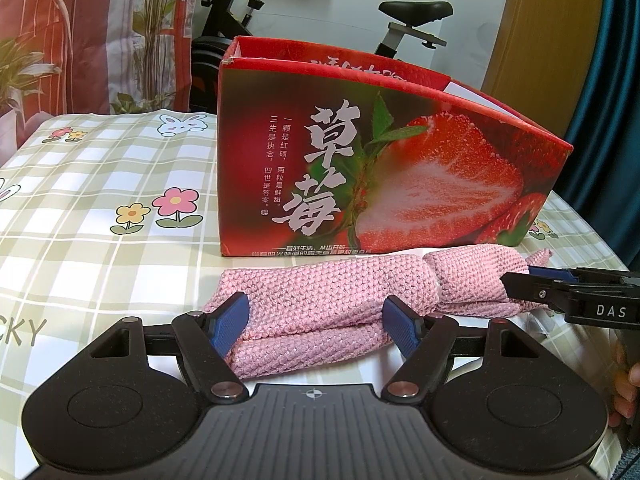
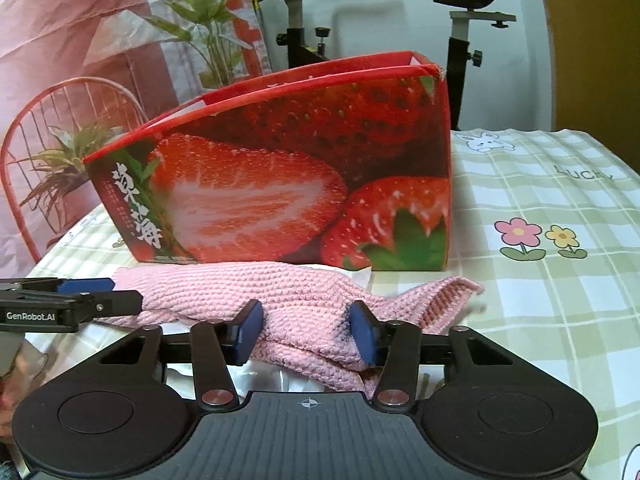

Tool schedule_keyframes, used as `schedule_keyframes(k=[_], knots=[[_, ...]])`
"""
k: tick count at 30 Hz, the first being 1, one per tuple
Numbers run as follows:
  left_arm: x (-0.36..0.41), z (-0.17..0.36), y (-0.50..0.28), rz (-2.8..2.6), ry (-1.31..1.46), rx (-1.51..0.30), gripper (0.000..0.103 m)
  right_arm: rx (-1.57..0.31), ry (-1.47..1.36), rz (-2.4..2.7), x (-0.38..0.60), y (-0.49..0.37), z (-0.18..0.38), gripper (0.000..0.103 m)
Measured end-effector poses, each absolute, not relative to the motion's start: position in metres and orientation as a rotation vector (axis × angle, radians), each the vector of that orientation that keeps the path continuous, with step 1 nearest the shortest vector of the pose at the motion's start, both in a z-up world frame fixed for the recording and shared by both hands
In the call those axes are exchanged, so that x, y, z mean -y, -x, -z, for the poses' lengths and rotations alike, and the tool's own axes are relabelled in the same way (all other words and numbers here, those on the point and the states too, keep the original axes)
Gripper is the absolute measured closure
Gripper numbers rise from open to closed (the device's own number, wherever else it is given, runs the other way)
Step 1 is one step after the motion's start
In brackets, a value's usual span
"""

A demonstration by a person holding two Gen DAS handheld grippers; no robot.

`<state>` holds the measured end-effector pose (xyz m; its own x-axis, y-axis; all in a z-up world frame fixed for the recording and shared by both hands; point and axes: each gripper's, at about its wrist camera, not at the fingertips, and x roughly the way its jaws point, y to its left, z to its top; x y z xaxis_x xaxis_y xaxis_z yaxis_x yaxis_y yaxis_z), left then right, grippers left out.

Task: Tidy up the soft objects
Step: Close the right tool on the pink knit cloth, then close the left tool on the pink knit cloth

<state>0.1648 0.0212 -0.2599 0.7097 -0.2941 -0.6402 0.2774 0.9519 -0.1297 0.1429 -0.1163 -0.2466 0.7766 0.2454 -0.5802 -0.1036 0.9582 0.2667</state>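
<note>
Cloth point(image 1: 332, 300), one pink knitted roll, lies on the table point(image 1: 100, 168) at the box's point(image 1: 380, 160) six o'clock, touching its foot, likely staged for lifting in. Two grippers share it: the left gripper point(image 1: 316, 322) clamps one end, the right gripper point(image 2: 306, 334) pinches the other, so the roll should rise level without unrolling. One box stands open-topped.

A pink knitted cloth point(image 1: 332, 300) lies rolled up lengthwise on the desk — folded, soft, slightly bunched. Just behind it at twelve o'clock stands an open-topped strawberry-printed box point(image 1: 384, 168), upright.
</note>
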Motion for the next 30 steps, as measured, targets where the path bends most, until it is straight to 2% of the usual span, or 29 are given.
schedule_keyframes(k=[7, 14, 30], knots=[[-0.021, 0.260, -0.165, 0.317, 0.025, -0.715, 0.027, -0.615, -0.155, -0.203, 0.106, -0.136, 0.243, 0.072], [-0.021, 0.260, -0.165, 0.317, 0.027, -0.714, 0.027, -0.525, 0.062, -0.178, 0.077, -0.123, 0.237, 0.087], [-0.022, 0.260, -0.164, 0.316, 0.030, -0.714, 0.027, -0.544, 0.072, -0.232, 0.075, -0.123, 0.238, 0.088]])
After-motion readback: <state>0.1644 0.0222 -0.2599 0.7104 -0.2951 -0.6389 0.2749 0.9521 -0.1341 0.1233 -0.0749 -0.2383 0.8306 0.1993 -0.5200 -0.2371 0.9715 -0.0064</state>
